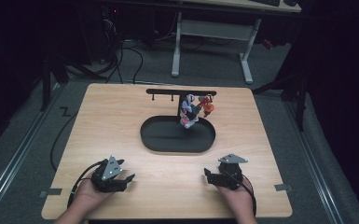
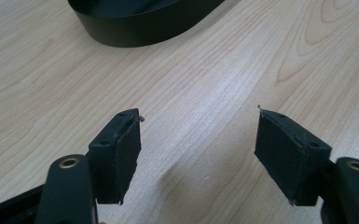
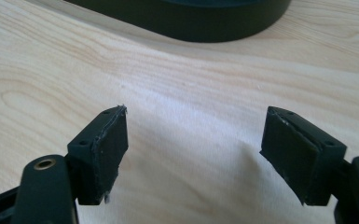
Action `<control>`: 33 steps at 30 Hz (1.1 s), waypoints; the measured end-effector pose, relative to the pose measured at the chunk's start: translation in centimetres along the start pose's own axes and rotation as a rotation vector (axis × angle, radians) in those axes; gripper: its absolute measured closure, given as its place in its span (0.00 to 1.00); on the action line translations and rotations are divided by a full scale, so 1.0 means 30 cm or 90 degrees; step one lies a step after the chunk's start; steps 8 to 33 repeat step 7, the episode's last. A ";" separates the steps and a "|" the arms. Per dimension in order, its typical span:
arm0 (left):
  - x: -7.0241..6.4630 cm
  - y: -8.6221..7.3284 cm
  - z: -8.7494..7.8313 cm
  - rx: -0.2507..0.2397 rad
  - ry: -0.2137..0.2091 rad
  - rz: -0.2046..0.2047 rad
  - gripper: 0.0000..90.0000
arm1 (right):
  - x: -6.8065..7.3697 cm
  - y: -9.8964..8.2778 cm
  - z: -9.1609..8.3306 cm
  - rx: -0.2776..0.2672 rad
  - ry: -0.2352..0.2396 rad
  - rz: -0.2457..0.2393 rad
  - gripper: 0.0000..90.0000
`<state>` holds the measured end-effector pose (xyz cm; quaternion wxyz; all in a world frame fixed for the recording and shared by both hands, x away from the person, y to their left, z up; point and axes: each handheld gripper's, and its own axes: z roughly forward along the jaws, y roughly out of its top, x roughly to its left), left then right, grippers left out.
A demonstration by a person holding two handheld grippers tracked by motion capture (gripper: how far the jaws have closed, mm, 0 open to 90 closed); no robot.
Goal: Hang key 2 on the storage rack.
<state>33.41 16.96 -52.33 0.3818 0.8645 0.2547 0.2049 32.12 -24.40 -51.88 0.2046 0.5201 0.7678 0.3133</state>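
I hold my left gripper (image 1: 129,178) low at the near left of the wooden table (image 1: 107,121), jaws spread wide with nothing between them. My right gripper (image 1: 207,175) rests at the near right, jaws likewise apart and empty. Well ahead, between the two, sits the black oval tray (image 1: 155,140); small colourful toys (image 1: 193,110) hang from its stand (image 1: 181,92), far from both claws

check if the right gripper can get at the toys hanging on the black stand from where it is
Probably yes. The right gripper is open and holds nothing, and bare table lies ahead. The toys hang over the stand's oval tray, so it must reach across the rim.
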 end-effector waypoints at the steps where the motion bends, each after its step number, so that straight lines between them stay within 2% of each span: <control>1: -0.002 0.000 0.000 0.000 -0.002 0.000 0.35 | 0.004 -0.020 -0.005 -0.012 -0.004 0.001 0.25; 4: -0.011 0.004 0.000 -0.004 -0.006 0.001 0.35 | 0.013 -0.068 -0.027 -0.042 -0.009 -0.006 0.24; 7: -0.023 0.009 0.000 -0.007 -0.009 0.007 0.35 | 0.012 -0.063 -0.061 -0.066 -0.007 -0.012 0.23; 33: -0.023 0.009 0.000 -0.007 -0.009 0.007 0.35 | 0.012 -0.063 -0.061 -0.066 -0.007 -0.012 0.23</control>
